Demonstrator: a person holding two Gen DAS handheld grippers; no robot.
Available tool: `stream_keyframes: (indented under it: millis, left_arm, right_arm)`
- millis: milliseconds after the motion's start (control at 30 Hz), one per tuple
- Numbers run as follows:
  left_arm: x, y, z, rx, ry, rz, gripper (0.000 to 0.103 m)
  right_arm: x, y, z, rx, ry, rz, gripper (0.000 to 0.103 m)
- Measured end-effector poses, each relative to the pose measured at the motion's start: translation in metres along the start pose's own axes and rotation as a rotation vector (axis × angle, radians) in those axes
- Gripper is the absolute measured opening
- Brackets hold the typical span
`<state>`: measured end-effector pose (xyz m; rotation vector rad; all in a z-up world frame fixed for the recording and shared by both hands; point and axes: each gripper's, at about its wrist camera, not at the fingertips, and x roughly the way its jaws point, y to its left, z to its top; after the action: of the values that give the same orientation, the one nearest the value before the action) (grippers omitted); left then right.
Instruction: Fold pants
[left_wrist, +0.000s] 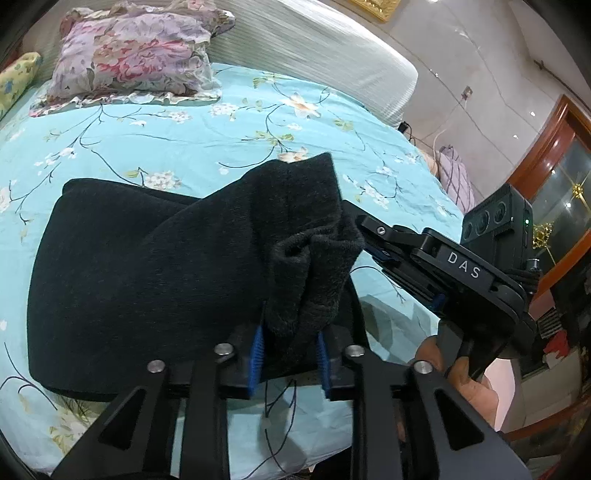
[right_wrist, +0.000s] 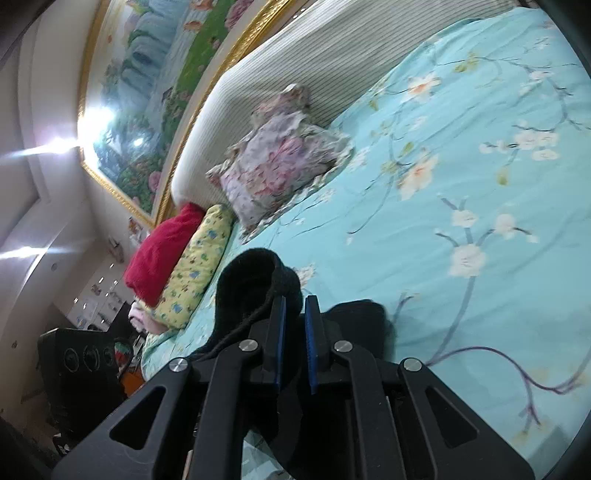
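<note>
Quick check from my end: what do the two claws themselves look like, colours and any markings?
Both claws are matte black linkage frames with silver rivets and ribbed blue finger pads. The left claw matches the right claw. In the left view the right one's body bears white "DAS" lettering and a boxy black camera with a green light.

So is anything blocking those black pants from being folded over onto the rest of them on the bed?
Nothing visible. Both the left gripper and right gripper already pinch the black pants, and the flat part on the bedsheet is bare. The floral pillow lies well away by the headboard.
</note>
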<state>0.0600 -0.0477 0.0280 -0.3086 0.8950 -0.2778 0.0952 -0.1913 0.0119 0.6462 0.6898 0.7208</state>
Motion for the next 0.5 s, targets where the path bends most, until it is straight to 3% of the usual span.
stream_keyframes:
  millis: [100,133,167,233,400,500]
  left_arm:
    - [-0.002,0.001,0.0,-0.001,0.002,-0.02,0.036]
    - [-0.002,0.001,0.0,0.001,0.004,-0.028,0.042]
    - [-0.003,0.002,-0.001,-0.001,0.008,-0.04,0.05]
    - [-0.006,0.0,-0.002,0.003,0.016,-0.064,0.051]
    - [-0.021,-0.006,-0.006,0.054,0.003,-0.078,0.052]
    - [-0.034,-0.006,-0.008,0.065,-0.022,-0.081,0.059]
  right_arm:
    - [-0.009,-0.001,0.001,0.005,-0.014,-0.039,0.015]
    - [-0.011,0.0,0.002,0.003,-0.013,-0.061,0.026]
    - [-0.014,0.002,0.003,0.001,-0.013,-0.085,0.05]
    - [-0.02,0.006,0.003,-0.006,-0.028,-0.103,0.076]
    - [-0.031,0.024,0.004,-0.054,-0.05,-0.125,0.076]
    - [-0.035,0.032,0.003,-0.069,-0.057,-0.134,0.076]
